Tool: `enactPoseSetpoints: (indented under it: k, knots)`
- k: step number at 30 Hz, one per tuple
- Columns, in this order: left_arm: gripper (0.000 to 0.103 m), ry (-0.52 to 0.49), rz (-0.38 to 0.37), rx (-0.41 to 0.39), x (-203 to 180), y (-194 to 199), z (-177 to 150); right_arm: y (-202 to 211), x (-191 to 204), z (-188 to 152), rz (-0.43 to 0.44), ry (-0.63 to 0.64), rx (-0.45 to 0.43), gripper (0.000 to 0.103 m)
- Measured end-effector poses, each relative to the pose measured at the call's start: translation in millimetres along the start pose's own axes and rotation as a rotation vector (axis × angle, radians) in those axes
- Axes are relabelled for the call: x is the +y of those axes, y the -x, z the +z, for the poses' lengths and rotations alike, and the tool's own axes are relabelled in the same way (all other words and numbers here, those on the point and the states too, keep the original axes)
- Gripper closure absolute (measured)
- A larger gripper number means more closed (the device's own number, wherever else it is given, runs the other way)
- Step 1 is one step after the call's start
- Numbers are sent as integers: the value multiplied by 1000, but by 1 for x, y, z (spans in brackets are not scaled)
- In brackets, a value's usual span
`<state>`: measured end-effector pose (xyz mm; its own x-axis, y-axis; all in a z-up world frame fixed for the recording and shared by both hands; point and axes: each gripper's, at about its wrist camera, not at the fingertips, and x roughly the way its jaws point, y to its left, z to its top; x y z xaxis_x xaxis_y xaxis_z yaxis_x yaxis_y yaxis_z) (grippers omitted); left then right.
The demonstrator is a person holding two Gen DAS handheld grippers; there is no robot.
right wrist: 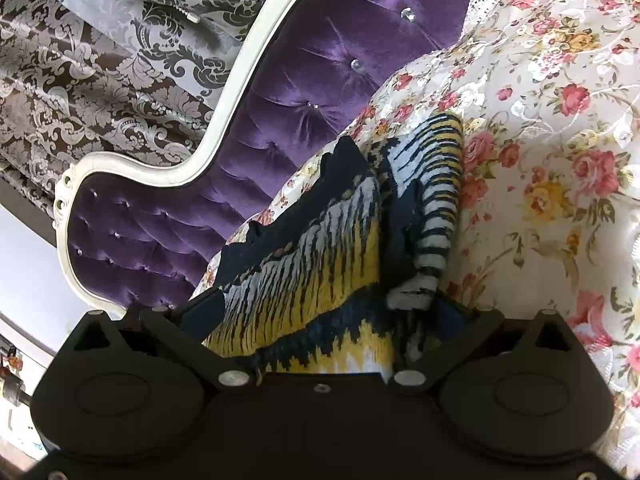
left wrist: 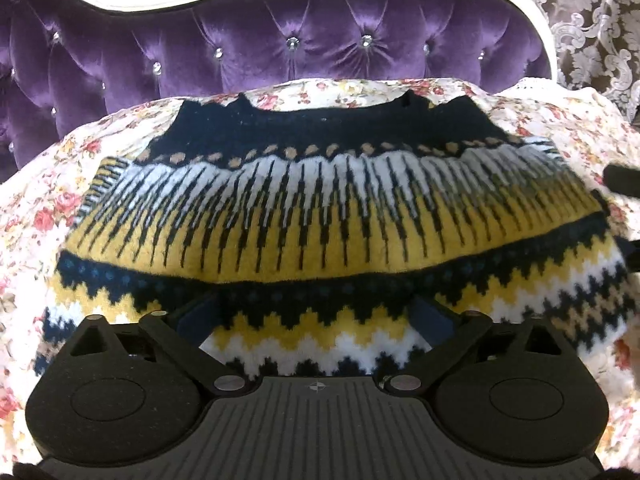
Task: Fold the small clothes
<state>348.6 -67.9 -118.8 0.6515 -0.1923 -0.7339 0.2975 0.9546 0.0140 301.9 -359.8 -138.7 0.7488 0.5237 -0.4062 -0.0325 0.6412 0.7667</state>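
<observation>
Underneath, both spread hand-held grippers [left wrist: 316, 312] straddle the sweater's [left wrist: 320, 208] edge.

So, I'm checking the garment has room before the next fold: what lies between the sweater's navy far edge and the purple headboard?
Only a strip of floral bedspread separates the sweater from the headboard, seen in the left wrist view.

A small knit sweater [left wrist: 320, 216] lies spread on the floral bedspread, patterned in navy, white and mustard bands with zigzags. Its navy top edge points toward the headboard. On one side, a striped sleeve [right wrist: 436, 200] is bunched up.
</observation>
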Motion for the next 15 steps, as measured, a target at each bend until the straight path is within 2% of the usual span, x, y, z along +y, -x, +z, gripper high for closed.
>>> enactPoseSetpoints:
  k: [1,4,8,11,13,15]
  knots:
    - [15,0,-6,-14,1,3,6,-1,1,0,-1,10,6,0]
    - [16,72,-1,-54,13,6,29,-2,2,-1,-3,22,9,0]
    - [17,181,-39,10,29,-16,51,-2,2,0,3,15,9,0]
    - [15,143,-27,46,24,-34,50,-1,0,1,12,11,9,0]
    - [11,71,5,33,14,-39,46,-2,-1,1,25,5,5,0]
    - [11,70,20,22,11,-38,43,-4,-2,2,47,-2,1,0]
